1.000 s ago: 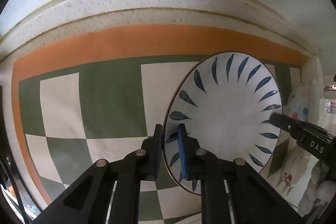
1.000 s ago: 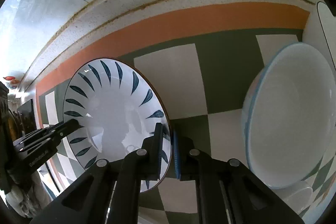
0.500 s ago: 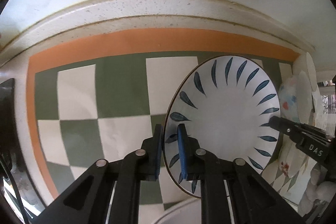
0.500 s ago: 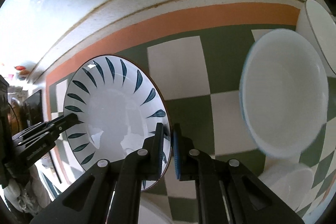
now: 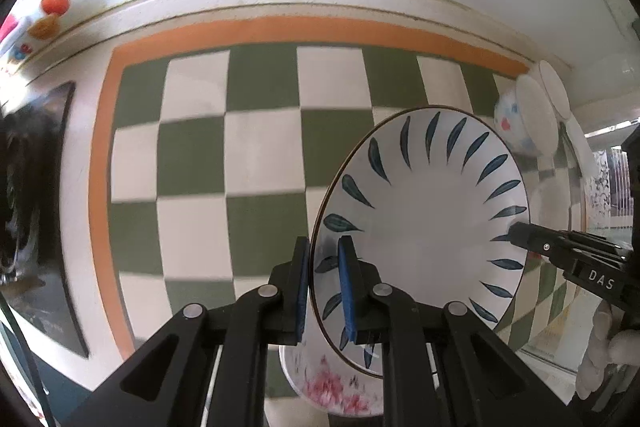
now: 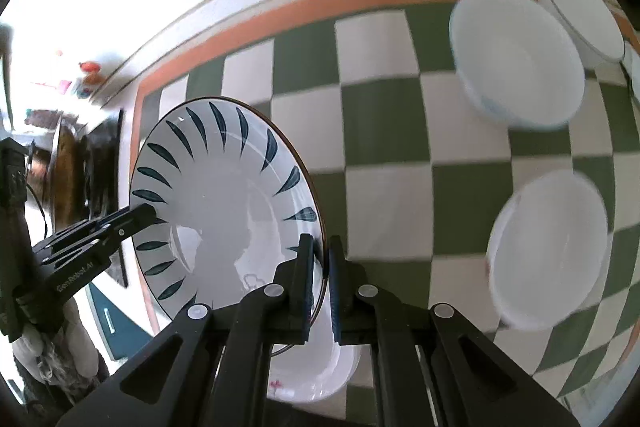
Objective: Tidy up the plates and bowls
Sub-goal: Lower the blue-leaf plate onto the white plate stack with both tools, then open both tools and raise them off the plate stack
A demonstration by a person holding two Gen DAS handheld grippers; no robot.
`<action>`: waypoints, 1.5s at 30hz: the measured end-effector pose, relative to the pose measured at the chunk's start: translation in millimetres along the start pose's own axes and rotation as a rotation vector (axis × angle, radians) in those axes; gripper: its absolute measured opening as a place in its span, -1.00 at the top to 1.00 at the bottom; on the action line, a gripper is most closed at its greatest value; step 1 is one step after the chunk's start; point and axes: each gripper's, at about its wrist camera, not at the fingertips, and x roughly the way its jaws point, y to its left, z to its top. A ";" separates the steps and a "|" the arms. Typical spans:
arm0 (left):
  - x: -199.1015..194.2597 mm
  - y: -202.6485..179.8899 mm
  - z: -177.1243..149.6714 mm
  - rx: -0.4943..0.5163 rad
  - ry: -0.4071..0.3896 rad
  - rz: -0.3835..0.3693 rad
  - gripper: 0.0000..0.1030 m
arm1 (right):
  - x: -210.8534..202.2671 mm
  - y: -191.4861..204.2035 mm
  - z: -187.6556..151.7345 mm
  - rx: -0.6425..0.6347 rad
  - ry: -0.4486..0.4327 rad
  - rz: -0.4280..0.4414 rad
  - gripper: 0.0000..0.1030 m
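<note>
A white plate with dark blue leaf marks (image 5: 424, 223) is held in the air above the green and white checked mat (image 5: 260, 155). My left gripper (image 5: 323, 283) is shut on its left rim. My right gripper (image 6: 320, 279) is shut on its right rim, and the plate shows in the right wrist view (image 6: 224, 203) too. Each gripper's fingertip shows at the plate's far edge in the other's view. A pink-flowered bowl (image 5: 332, 387) sits on the mat right below the plate.
White bowls (image 6: 516, 59) (image 6: 548, 251) stand on the mat to the right, with more dishes (image 6: 580, 11) at the far right corner. A spotted bowl (image 5: 512, 123) shows beyond the plate. A dark panel (image 5: 36, 195) lies left of the mat.
Both grippers have lifted the plate and pulled back, so more of the mat shows. The flowered bowl has come into view under the plate, and a second white bowl on the right.
</note>
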 end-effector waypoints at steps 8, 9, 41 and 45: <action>-1.0 7.6 -48.9 -0.019 0.012 0.017 0.77 | 9.9 8.1 -50.6 -0.029 0.031 0.023 0.84; 1.6 8.9 -53.2 -0.025 0.020 0.014 0.77 | 13.9 10.0 -53.5 -0.033 0.038 0.023 0.84; 56.1 3.4 -88.0 -0.045 0.112 0.054 0.74 | 70.6 5.9 -82.1 -0.033 0.127 -0.051 0.82; 55.6 3.5 -86.4 -0.054 0.116 0.061 0.72 | 68.7 8.8 -83.8 -0.024 0.120 -0.067 0.77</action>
